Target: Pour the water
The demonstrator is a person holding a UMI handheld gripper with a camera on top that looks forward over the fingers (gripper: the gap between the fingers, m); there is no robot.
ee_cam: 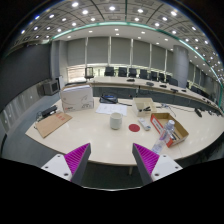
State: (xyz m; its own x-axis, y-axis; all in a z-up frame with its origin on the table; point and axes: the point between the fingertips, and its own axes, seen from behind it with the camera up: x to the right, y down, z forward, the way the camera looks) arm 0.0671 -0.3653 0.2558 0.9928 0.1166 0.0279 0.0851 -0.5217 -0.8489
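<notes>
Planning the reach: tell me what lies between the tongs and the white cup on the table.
In the gripper view, only bare tabletop lies between the open tongs and the white cup. The red disc sits off to the side.

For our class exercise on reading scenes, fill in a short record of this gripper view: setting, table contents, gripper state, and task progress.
setting: meeting room, chairs behind long desks
table: pale top, holds everything below
cup: white, upright, beyond the fingers
red plate: right of the cup
box: open, right of the plate
white case: far left side
wooden board: left edge
gripper: open, holding nothing
task progress: pouring not begun
</notes>
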